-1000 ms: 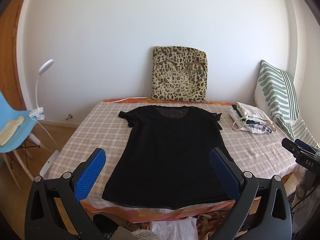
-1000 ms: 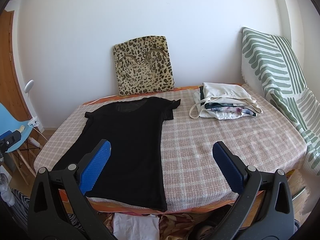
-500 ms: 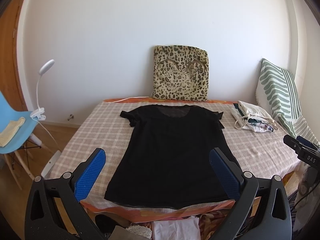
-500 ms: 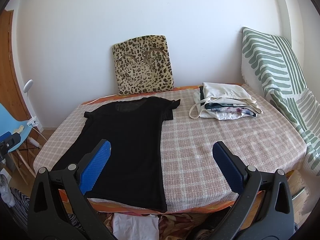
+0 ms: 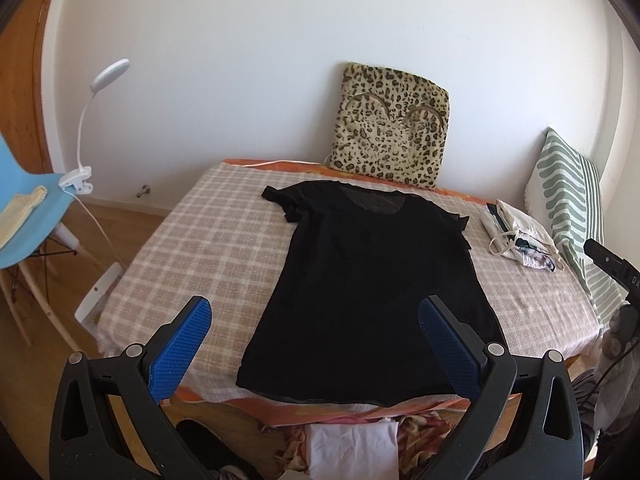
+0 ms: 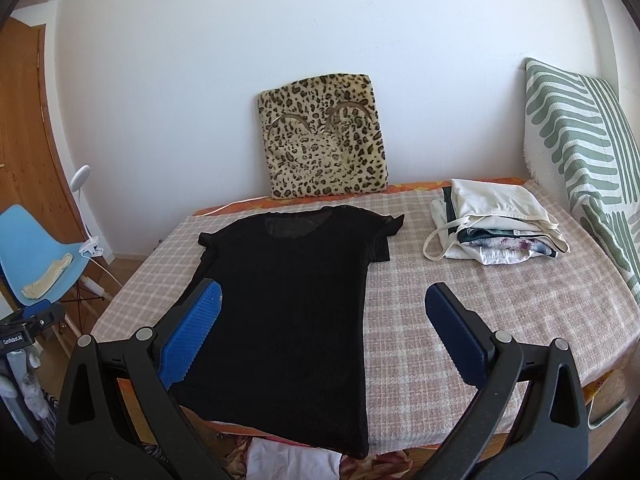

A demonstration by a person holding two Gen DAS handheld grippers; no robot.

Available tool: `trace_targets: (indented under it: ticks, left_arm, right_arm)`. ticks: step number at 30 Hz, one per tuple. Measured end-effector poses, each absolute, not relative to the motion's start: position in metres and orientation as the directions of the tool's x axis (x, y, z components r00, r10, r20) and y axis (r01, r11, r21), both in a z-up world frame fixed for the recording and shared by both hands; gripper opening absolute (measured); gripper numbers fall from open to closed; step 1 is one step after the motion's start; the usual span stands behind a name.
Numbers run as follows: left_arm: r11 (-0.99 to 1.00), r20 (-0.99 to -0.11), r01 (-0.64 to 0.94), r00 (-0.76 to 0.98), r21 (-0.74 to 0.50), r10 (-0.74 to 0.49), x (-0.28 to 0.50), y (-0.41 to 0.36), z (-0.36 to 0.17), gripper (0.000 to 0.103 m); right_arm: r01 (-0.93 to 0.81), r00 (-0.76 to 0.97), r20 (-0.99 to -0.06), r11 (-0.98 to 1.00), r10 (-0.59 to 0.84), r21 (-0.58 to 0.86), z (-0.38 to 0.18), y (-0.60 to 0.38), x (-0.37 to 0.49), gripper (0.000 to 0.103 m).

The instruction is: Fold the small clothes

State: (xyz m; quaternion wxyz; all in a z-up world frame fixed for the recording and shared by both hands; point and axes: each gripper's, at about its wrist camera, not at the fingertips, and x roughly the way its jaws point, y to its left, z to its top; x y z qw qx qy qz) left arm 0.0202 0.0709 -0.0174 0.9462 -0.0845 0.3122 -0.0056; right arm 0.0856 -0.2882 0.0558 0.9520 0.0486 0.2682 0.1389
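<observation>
A black short-sleeved T-shirt [image 5: 372, 280] lies spread flat on the checked bedcover [image 5: 208, 248], neck toward the wall and hem at the near edge. It also shows in the right wrist view [image 6: 288, 296]. My left gripper [image 5: 316, 320] is open and empty, held above the near edge of the bed over the shirt's hem. My right gripper [image 6: 324, 312] is open and empty, over the shirt's right side and the cover [image 6: 500, 292].
A stack of folded clothes [image 6: 492, 232] lies at the back right of the bed. A leopard-print cushion [image 6: 324, 152] leans on the wall; a green striped pillow [image 6: 580, 132] stands at right. A blue chair [image 5: 28, 220] with a clip lamp [image 5: 86, 128] stands left. Loose clothes [image 5: 356, 444] lie below the bed's edge.
The left gripper has swung left and tilted, so the shirt sits further right in its view. The right gripper has moved slightly forward. Both stay open.
</observation>
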Motion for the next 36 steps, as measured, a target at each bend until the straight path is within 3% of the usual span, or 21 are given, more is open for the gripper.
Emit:
trace_targets:
  ticks: [6, 16, 25, 30, 36]
  left_arm:
    - [0.972, -0.652, -0.044, 0.748, -0.229, -0.12, 0.042, 0.102, -0.049, 0.095]
    - [0.942, -0.751, -0.057, 0.621, -0.331, -0.226, 0.069, 0.132, -0.103, 0.057]
    - [0.926, -0.815, -0.1, 0.514, -0.365, -0.267, 0.079, 0.142, -0.145, 0.05]
    - [0.917, -0.814, -0.07, 0.491, -0.394, -0.312, 0.09, 0.142, -0.157, 0.038]
    - [0.908, -0.798, -0.055, 0.501, -0.416, -0.335, 0.096, 0.147, -0.16, 0.035]
  right_arm:
    - [-0.321, 0.769, -0.521, 0.928, 0.371, 0.188, 0.062, -0.255, 0.124, 0.103]
    - [-0.448, 0.645, -0.581, 0.862, 0.496, 0.239, 0.057, -0.179, 0.214, 0.102]
    - [-0.553, 0.528, -0.658, 0.806, 0.536, 0.212, 0.043, -0.084, 0.286, 0.098]
    - [-0.589, 0.485, -0.685, 0.782, 0.544, 0.204, 0.027, -0.03, 0.324, 0.09]
    - [-0.61, 0.415, -0.739, 0.765, 0.532, 0.208, -0.001, 0.032, 0.364, 0.086]
